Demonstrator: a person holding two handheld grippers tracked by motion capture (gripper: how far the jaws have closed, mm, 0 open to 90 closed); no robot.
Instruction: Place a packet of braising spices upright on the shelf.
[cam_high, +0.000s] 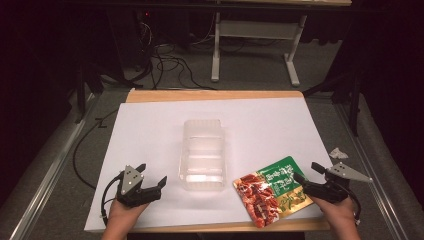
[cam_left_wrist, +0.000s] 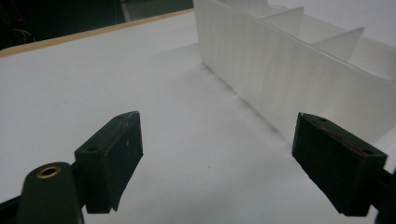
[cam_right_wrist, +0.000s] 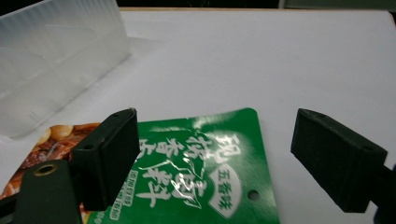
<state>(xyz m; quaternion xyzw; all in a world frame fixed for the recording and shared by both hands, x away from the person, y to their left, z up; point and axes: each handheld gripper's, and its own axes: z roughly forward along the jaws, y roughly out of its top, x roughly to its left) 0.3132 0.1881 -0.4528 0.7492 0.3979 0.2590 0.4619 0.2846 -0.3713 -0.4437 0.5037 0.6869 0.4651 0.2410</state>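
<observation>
A clear plastic box (cam_high: 202, 154) with dividers stands in the middle of the white table sheet (cam_high: 150, 120). A flat snack packet (cam_high: 270, 190), green at one end and red at the other, lies to the right of the box near the front edge. My right gripper (cam_high: 307, 174) is open at the packet's right edge; in the right gripper view its jaws straddle the packet's green end (cam_right_wrist: 205, 172) from above. My left gripper (cam_high: 151, 174) is open, low over the sheet, left of the box. The box wall (cam_left_wrist: 299, 79) rises just beyond its right jaw.
A crumpled white scrap (cam_high: 338, 153) lies off the table's right edge. Cables (cam_high: 165, 65) and a white table frame (cam_high: 250, 45) are on the floor beyond the far edge. Metal rails run along both sides of the table.
</observation>
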